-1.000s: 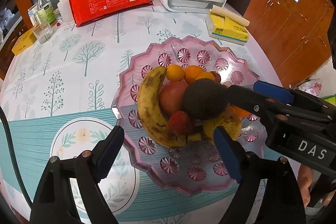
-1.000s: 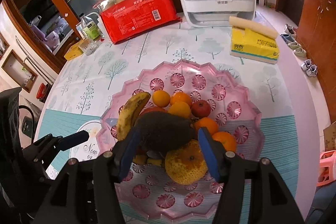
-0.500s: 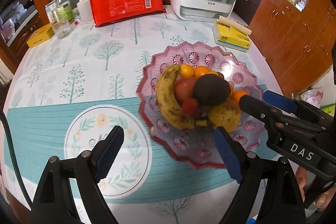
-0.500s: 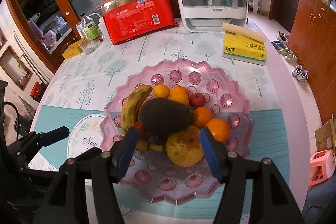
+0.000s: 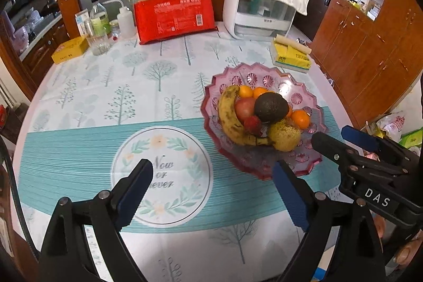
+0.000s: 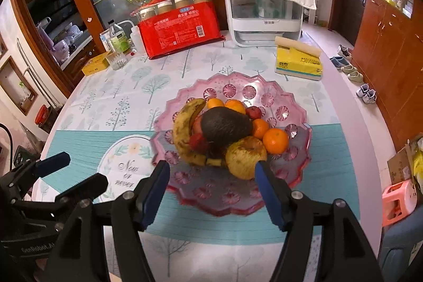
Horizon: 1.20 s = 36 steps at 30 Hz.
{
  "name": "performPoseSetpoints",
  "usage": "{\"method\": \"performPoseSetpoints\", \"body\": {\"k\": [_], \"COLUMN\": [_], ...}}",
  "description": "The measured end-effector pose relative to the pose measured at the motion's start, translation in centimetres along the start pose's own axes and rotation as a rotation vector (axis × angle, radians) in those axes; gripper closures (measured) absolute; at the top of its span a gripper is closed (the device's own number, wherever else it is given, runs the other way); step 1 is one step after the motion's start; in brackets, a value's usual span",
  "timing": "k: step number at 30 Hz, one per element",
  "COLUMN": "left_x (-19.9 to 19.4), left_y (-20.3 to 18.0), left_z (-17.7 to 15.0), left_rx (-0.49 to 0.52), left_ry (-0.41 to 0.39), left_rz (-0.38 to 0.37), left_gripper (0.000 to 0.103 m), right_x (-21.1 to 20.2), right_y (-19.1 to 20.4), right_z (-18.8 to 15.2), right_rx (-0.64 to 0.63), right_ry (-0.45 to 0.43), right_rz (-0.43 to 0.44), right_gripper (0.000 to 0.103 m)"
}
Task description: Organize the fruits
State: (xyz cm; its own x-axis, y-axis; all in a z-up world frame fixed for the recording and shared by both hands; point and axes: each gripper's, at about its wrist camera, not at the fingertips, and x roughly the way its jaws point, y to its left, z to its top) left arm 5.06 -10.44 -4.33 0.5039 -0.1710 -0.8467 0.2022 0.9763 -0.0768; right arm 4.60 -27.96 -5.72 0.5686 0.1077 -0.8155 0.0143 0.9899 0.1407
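Pink scalloped plastic fruit dish: stands on the worktop, which wears a white cloth printed with trees and a teal band.

Contents, heaped in the dish:
- dark, rough-skinned avocado, on top of the pile;
- spotted yellow banana, curved along the left of the heap;
- blotched yellow pear-like fruit, at the near side;
- small oranges to the right and behind;
- small red fruits tucked among the rest.

Left tongs: blue-padded jaws opening, wide apart, nothing between them; they hang over the round "Now or never" emblem, left of the dish and clear of it.

Right tongs: jaws opening, empty, above the near rim of the dish and short of the fruit.

Far edge of worktop: red packet of cups, white appliance under a white cloth, yellow tissue pack, yellow box, clear bottles.
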Motion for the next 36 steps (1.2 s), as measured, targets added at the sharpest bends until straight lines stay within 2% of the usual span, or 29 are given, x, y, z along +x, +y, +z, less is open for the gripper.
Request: {"method": "performPoseSetpoints", "body": {"k": [6,16,19,22,36], "left_x": [-3.1,-8.2,-9.3,-9.8,-10.4], "left_y": [1.5,3.6,3.9,4.2,6.4], "left_z": [-0.7,-1.7,-2.1,-2.4,-3.0], "left_rx": [-0.013,-0.047,-0.043,-0.039,-0.076], "left_ry": [-0.01,-0.083,-0.107,-0.112,-0.114], "left_rz": [0.014,0.117,0.139,0.141,0.158], "left_gripper": [0.012,0.011,0.007,0.007,0.007], "right_x": [-3.0,-7.8,-8.9,-9.3,-9.5], "right_y": [1.9,5.1,6.2,7.3,10.0], "right_z": [-1.1,-2.4,-2.9,-3.2,-3.1], "right_rx": [0.044,0.048,0.033,0.014,-0.026], "right_ry": [-0.02,-0.089,-0.118,-0.128,-0.134], "right_rz": [-0.021,-0.038,-0.041,-0.045,-0.044], "right_gripper": [0.034,0.032,0.029,0.026,0.026]}}
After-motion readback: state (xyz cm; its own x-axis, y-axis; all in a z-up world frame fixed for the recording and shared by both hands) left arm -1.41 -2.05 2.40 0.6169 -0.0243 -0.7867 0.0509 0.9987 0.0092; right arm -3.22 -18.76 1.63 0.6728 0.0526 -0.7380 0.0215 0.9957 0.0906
